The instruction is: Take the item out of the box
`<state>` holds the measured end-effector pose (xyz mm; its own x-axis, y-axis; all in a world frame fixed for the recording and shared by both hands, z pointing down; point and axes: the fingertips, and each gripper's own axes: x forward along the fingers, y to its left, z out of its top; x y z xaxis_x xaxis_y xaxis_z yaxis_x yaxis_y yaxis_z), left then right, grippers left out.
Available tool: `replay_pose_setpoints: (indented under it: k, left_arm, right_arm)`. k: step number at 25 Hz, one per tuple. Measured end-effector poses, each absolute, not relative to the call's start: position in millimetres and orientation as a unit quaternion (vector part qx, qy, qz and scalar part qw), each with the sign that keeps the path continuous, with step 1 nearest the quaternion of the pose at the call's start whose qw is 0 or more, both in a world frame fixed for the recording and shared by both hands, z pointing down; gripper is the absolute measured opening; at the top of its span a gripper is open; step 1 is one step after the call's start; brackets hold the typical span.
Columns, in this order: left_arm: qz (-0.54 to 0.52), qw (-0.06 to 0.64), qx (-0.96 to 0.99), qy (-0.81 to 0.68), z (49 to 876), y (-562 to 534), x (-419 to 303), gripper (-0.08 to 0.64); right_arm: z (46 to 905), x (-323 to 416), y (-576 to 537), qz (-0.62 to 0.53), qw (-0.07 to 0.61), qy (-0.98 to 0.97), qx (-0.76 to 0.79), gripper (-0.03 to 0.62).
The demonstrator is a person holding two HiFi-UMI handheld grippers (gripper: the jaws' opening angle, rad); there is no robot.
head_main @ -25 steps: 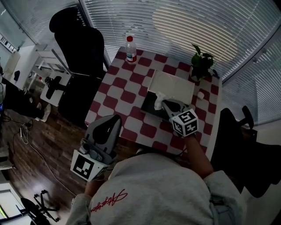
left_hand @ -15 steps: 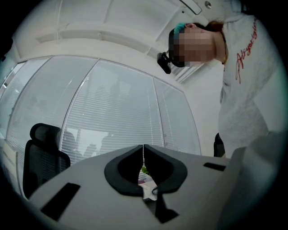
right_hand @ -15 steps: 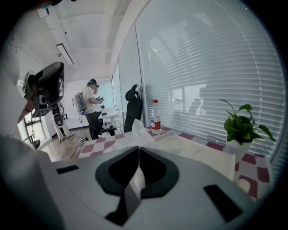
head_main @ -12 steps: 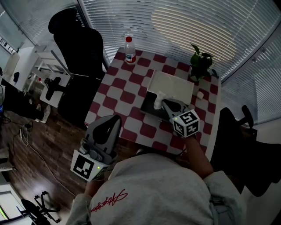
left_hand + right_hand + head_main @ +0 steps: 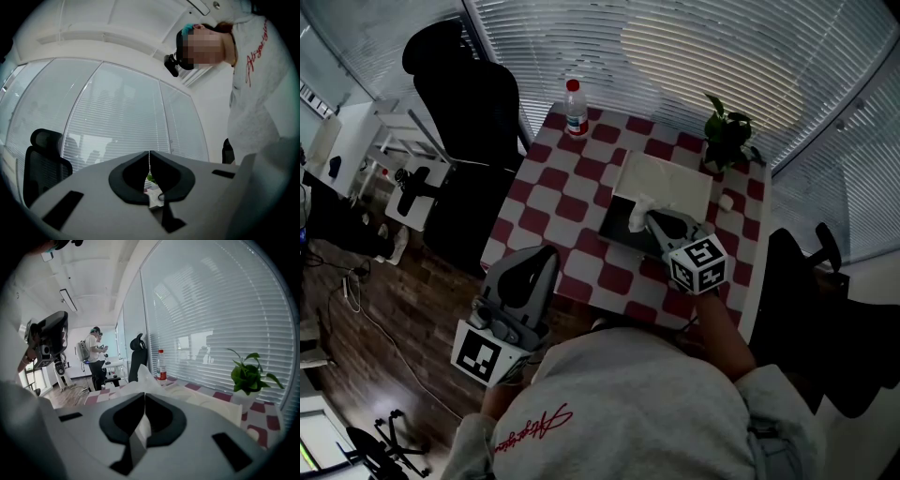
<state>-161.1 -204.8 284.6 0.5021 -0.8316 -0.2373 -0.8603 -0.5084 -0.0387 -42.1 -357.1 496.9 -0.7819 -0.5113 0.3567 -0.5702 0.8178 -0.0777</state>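
Note:
A dark open box (image 5: 617, 229) with a white lid (image 5: 667, 182) laid back lies on the red-and-white checked table (image 5: 572, 202). A crumpled white paper item (image 5: 639, 207) sticks up from the box. My right gripper (image 5: 650, 221) reaches over the box's near edge and is shut on this paper. In the right gripper view the paper (image 5: 142, 375) rises just past the closed jaws (image 5: 145, 397), and a strip of it runs between them. My left gripper (image 5: 540, 259) hangs off the table's near left corner, shut and holding nothing (image 5: 149, 159).
A clear bottle with a red cap (image 5: 578, 105) stands at the table's far left corner. At the far right is a potted plant (image 5: 730, 134), with a small white object (image 5: 728, 202) in front of it. A black office chair (image 5: 469, 103) stands left of the table. Window blinds lie behind.

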Motion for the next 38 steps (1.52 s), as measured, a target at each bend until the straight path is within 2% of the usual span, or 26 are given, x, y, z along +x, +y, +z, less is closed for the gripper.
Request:
replay_pose_setpoints:
  k: [38]
  left_arm:
    - [0.096,0.081,-0.87,0.478,282,-208,-152,0.017]
  right_arm:
    - [448,-30,-349,0.07,0.101,-0.945,0.304,0.015]
